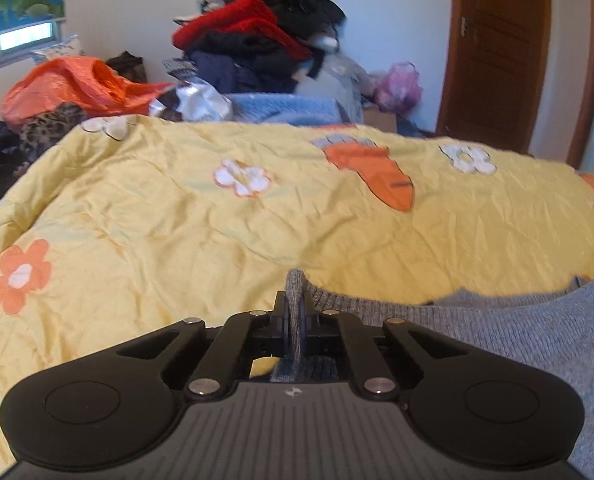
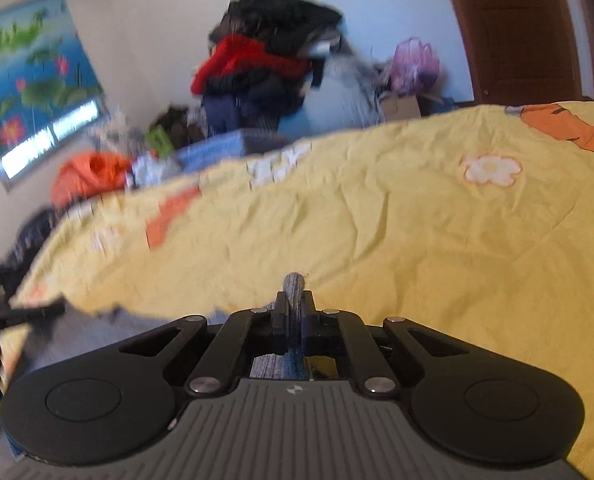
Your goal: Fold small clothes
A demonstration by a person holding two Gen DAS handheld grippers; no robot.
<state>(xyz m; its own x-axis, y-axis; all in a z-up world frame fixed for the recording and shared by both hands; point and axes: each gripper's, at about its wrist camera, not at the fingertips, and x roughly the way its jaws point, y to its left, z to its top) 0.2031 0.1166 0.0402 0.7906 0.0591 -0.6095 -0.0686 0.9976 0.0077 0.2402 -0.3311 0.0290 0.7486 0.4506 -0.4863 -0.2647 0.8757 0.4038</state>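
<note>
The grey knit (image 1: 497,332) lies near the edge of the bed, spread on the yellow quilt (image 1: 177,220), and a pinch of its ribbed edge stands up between the jaws of the left gripper (image 1: 295,312), which are closed tight on it. The right gripper (image 2: 294,308) has its jaws clamped the same way on a fold of grey cloth, apparently another edge or corner of the same garment, though the blur in that view keeps me from being sure. Two grips on two points make sense for folding: with both held, the cloth can be lifted flat and carried over itself rather than bunching. Both grippers point down and forward toward the quilt, low enough that the knit drags little. The quilt ahead, with its flowers and carrot patch (image 1: 373,176), is bare, which gives room to lay the fold down. At the left edge of the right wrist view a dark shape shows, likely the other gripper, but too smeared to tell. Beyond the bed a heap of clothes (image 1: 257,36) with a red piece in it, an orange bag (image 1: 81,88) and a brown door (image 1: 501,48) stand well apart from the work.
</note>
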